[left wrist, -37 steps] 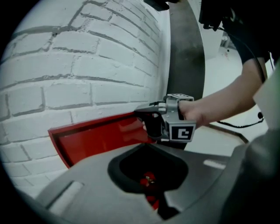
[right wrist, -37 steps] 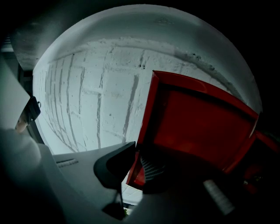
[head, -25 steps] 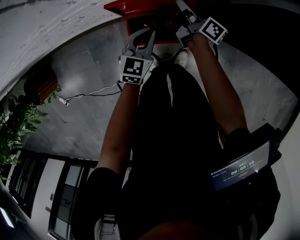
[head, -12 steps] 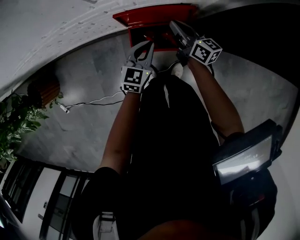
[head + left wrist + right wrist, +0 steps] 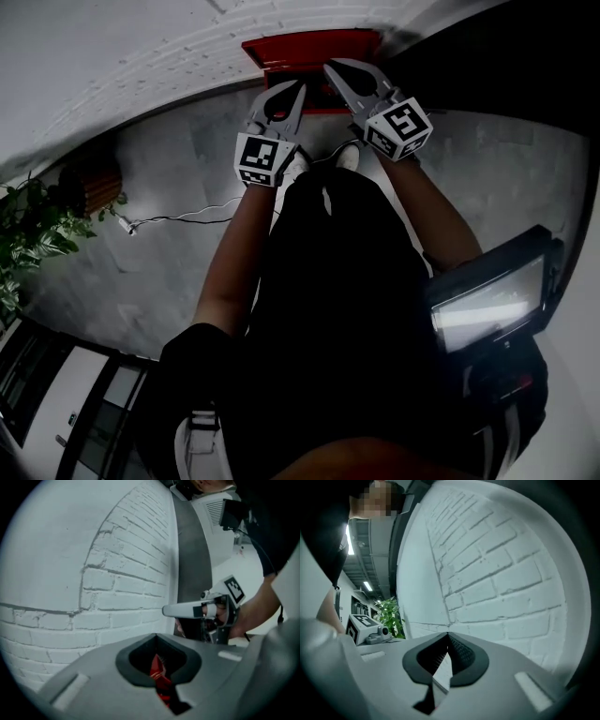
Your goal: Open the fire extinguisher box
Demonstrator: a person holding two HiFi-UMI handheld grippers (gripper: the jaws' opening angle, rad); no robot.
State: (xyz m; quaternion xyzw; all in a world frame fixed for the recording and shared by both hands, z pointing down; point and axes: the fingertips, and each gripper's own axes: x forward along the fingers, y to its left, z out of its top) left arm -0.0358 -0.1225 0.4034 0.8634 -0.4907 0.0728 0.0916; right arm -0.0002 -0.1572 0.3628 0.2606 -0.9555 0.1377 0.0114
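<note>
Your left gripper [image 5: 299, 86] and right gripper [image 5: 330, 67] are both closed tight and hold nothing. The red fire extinguisher box [image 5: 309, 45] sits on the far side, by the white brick wall [image 5: 141, 56]. I can't tell if it's open. If not, reach down and pull it open.

The fire extinguisher box [image 5: 309, 47] is standing at the foot of the white brick wall [image 5: 141, 56], right where the wall is meeting the grey floor [image 5: 169, 187], at the top middle of the head view. It is showing as a bright red rectangular case, lying lengthwise along the wall and touching it. Its upper edge is catching the light as a clean red band. Beneath that band a darker, shadowed face is showing, framed by a thin red rim. Whether its door is standing open cannot be told.
</note>
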